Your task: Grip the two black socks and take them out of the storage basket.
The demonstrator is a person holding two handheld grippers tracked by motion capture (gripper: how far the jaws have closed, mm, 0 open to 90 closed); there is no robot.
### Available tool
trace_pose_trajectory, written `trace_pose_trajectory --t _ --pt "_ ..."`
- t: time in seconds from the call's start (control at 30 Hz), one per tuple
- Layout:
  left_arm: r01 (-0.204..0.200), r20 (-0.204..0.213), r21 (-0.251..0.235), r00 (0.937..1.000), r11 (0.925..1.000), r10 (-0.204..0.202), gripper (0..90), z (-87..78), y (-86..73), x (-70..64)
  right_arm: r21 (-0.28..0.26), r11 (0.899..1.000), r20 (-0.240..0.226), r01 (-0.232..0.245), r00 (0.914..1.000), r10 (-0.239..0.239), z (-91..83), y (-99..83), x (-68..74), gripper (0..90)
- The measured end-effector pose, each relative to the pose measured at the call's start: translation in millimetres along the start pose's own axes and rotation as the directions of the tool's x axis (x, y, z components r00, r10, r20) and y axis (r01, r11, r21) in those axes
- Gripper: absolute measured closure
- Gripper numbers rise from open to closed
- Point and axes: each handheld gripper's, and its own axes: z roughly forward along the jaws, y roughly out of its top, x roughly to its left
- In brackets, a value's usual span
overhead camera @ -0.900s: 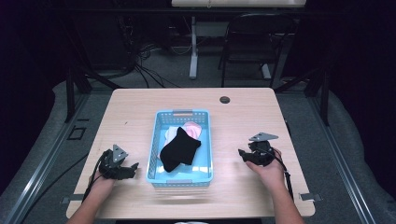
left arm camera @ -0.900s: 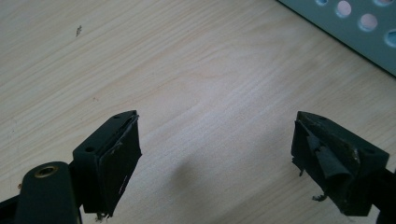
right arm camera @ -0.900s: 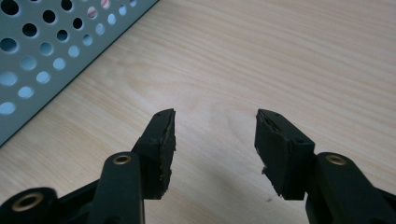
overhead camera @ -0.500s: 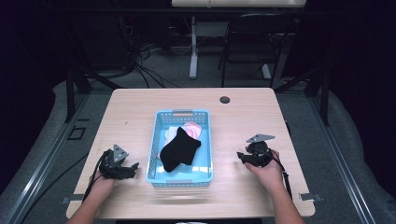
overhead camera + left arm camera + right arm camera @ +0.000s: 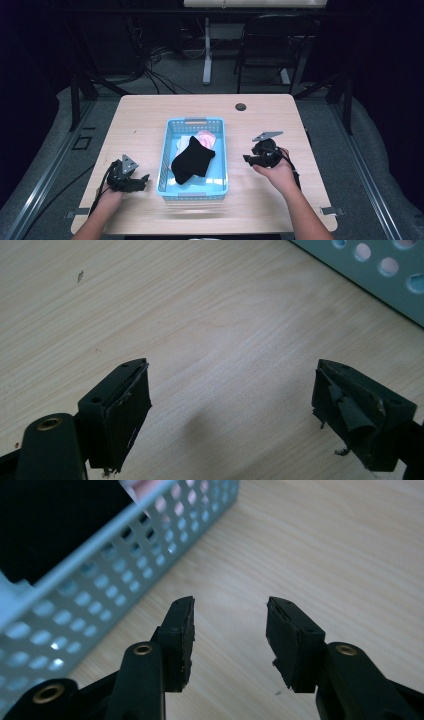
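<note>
I see the basket between my left gripper and right gripper, both wide and empty; a crumpled black sock lies inside.

You have one blue basket holding one black sock, one white sock and one pink sock; two grippers.

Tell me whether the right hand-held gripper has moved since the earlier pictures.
Yes. The right hand-held gripper has moved toward the person and slightly closer to the blue basket.
</note>
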Motion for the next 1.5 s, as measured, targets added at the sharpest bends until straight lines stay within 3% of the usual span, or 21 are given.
trace_pose_trajectory --t 0.03,0.07,0.1,0.13,0.23,0.33,0.37,0.57,0.73,1.0,1.17,1.5 --pt "0.000 0.001 0.002 1.0000 1.0000 0.000 15.6 0.0 0.1 -0.1 -0.006 1.000 -0.017 0.018 0.9997 -0.018 -2.2 14.4 4.0 54.4" --pt "0.000 0.001 0.001 1.0000 1.0000 0.000 15.6 0.1 0.2 -0.2 -0.006 1.000 -0.017 0.018 0.9997 -0.018 -2.2 14.4 4.0 54.4" --pt "0.000 0.000 0.001 1.0000 1.0000 0.000 15.6 0.1 0.4 -0.2 -0.013 0.999 -0.025 0.038 0.9989 -0.039 -3.4 28.5 9.4 54.3" --pt "0.000 0.000 0.001 1.0000 1.0000 0.000 15.6 0.1 0.4 -0.2 -0.013 0.999 -0.025 0.038 0.9989 -0.039 -3.4 28.5 9.4 54.3" --pt "0.002 0.001 0.000 1.0000 1.0000 -0.002 15.6 0.2 0.3 -0.5 -0.004 0.996 -0.049 0.088 0.9949 -0.088 -2.8 53.7 20.6 53.8" --pt "-0.001 0.001 -0.001 1.0000 1.0000 0.001 15.6 0.1 0.4 -0.5 0.001 0.994 -0.054 0.109 0.9926 -0.109 -0.9 63.6 26.4 53.5" --pt "0.000 0.003 -0.001 1.0000 1.0000 0.000 15.6 -0.1 0.4 -0.4 -0.005 0.992 -0.081 0.125 0.9889 -0.125 1.0 71.9 31.3 53.5" --pt "0.000 0.004 -0.002 1.0000 1.0000 0.000 15.6 0.0 0.4 -0.3 0.000 0.987 -0.089 0.163 0.9826 -0.163 12.1 90.7 43.0 53.4" --pt "0.001 0.004 -0.002 1.0000 1.0000 -0.001 15.6 0.1 0.4 -0.2 0.009 0.988 -0.107 0.154 0.9825 -0.152 28.3 98.9 48.0 52.7" --pt "-0.004 0.004 -0.005 1.0000 1.0000 0.004 15.6 0.3 0.6 -0.7 0.044 0.983 -0.138 0.177 0.9759 -0.169 55.5 107.2 55.9 55.7" --pt "-0.002 0.007 -0.005 1.0000 1.0000 0.002 15.6 -0.1 0.6 -0.3 0.104 0.975 -0.169 0.198 0.9693 -0.178 79.4 110.3 63.8 56.1" --pt "-0.002 0.007 -0.009 1.0000 1.0000 0.002 15.6 -0.3 0.8 0.0 0.174 0.966 -0.190 0.194 0.9686 -0.160 103.3 113.6 72.0 57.4"
